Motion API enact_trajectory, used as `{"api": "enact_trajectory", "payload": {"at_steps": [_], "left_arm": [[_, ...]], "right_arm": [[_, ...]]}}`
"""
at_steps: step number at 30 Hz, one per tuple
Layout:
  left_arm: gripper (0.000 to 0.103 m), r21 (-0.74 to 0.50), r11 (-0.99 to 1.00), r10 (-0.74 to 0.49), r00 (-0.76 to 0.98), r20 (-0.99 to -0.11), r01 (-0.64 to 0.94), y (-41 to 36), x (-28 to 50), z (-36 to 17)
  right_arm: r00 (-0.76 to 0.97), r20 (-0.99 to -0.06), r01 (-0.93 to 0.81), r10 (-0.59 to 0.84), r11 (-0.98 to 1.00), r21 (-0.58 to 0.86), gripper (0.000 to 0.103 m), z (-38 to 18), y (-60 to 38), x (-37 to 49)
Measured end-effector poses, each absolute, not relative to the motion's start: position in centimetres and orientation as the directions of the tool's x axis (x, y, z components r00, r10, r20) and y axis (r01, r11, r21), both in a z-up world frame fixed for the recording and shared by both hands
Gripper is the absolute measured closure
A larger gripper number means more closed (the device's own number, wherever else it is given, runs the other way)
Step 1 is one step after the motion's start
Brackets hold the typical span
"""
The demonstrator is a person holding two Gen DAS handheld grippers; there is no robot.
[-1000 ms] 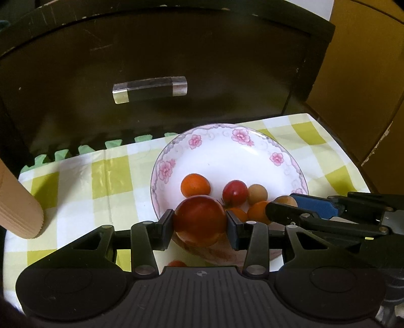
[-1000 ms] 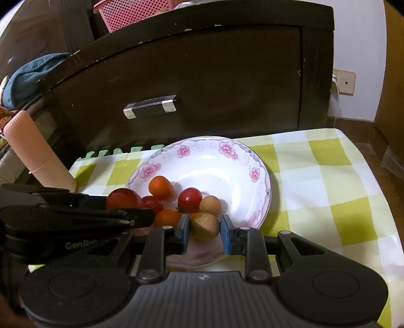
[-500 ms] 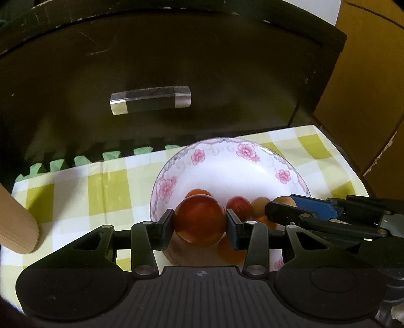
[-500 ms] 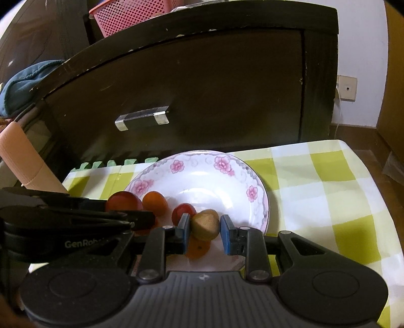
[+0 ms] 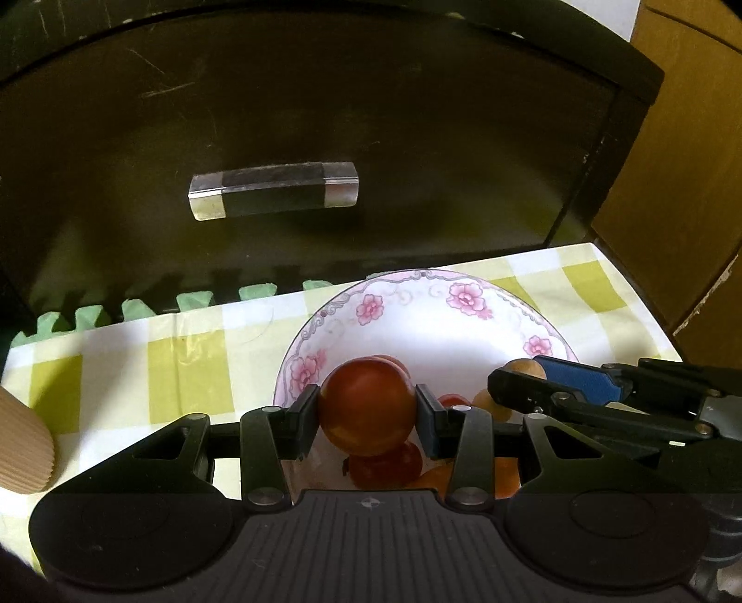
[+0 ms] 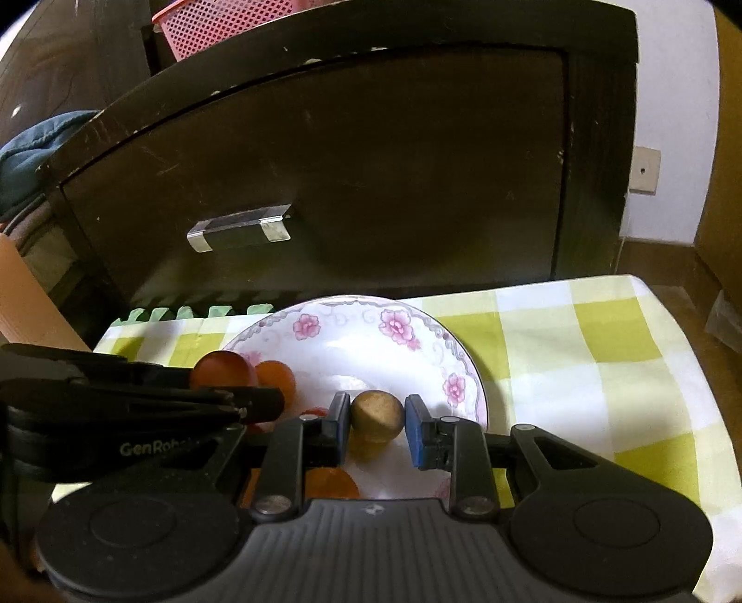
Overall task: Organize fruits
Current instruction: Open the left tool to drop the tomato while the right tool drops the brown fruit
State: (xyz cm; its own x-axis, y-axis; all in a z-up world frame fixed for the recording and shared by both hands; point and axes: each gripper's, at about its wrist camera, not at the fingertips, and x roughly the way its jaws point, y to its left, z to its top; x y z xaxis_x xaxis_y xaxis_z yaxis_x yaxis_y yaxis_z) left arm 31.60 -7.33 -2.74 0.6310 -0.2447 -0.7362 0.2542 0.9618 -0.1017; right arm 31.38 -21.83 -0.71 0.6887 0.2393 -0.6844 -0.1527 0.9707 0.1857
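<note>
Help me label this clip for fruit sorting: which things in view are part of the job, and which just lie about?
Part of the job:
- left gripper, clamping the red fruit
- right gripper, around the brown fruit
- floral plate

Lying about:
- dark cabinet
- pink basket
- checked cloth

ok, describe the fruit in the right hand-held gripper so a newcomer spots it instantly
Find the floral plate on the checked cloth before the dark cabinet. Above its near right part, the right hand-held gripper holds a small round fruit. It alone is dull tan-brown here; its neighbours are red or orange.
</note>
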Motion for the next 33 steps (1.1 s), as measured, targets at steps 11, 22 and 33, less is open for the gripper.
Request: {"api": "enact_trajectory", "payload": {"at_steps": [11, 22, 33], "left_arm": [[0.052, -0.091, 0.966, -0.227, 0.623, -0.749, 0.242, -7.3, 32.0, -2.5], [0.047, -0.098, 0.969, -0.224, 0.637, -0.738, 0.228, -6.8, 31.7, -1.7], [0.046, -0.105, 0.966, -0.238, 0.656, -0.716, 0.236, -6.7, 30.4, 0.4]], "right_arm": [[0.688, -0.683, -0.161, 0.245, 0.969, 0.185, 0.077, -0.6, -21.9, 31.8], [0.691, -0.68, -0.152, 0.245, 0.969, 0.194, 0.075, -0.1, -21.7, 31.8], [0.71, -0.665, -0.14, 0.232, 0.972, 0.189, 0.073, 1.9, -21.9, 30.8]]}}
